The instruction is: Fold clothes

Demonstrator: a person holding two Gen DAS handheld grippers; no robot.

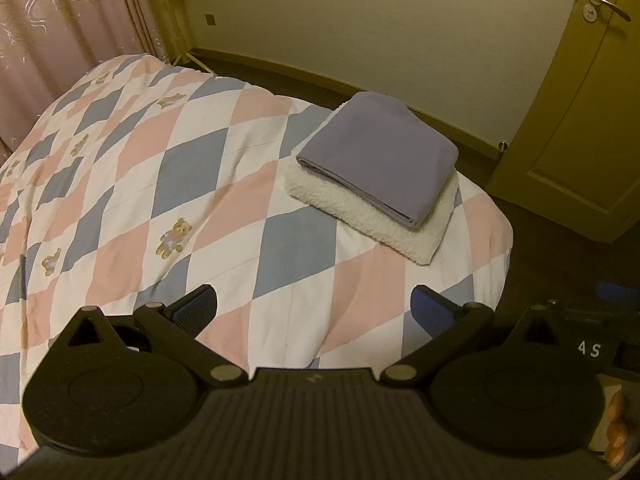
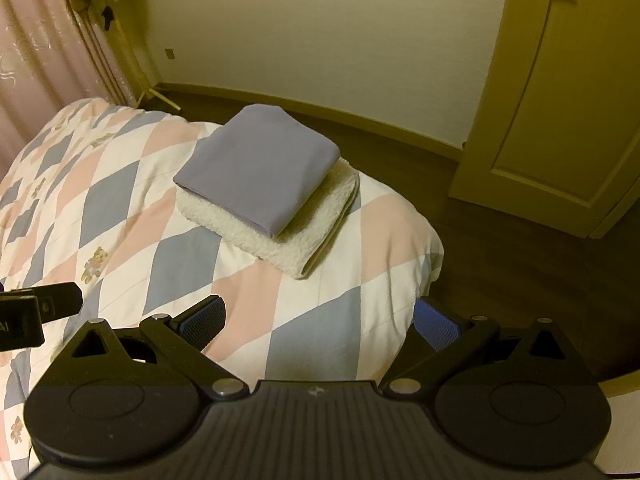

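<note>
Left wrist view is showing the left tool (image 1: 314, 306) hovering wide and empty over the near part of the bed (image 1: 168, 184), whose quilt is patterned in pink, grey and white diamonds. A folded lilac garment (image 1: 380, 156) is lying on a folded white fleece item (image 1: 360, 216), the stack sitting ahead and to the right, toward the bed's far right corner, its long axis running diagonally from near right to far left. Part of the other device is peeking in at the right edge. Right wrist view is showing the right tool (image 2: 318, 320) also spread wide and holding nothing, with the same lilac garment (image 2: 260, 176) and fleece (image 2: 288, 240) lying ahead and slightly left, so this hand looks nearer. Only this view is revealing the fleece's layered fold edge facing the bed's right side. No unfolded clothing is appearing, so the folding looks complete.
</note>
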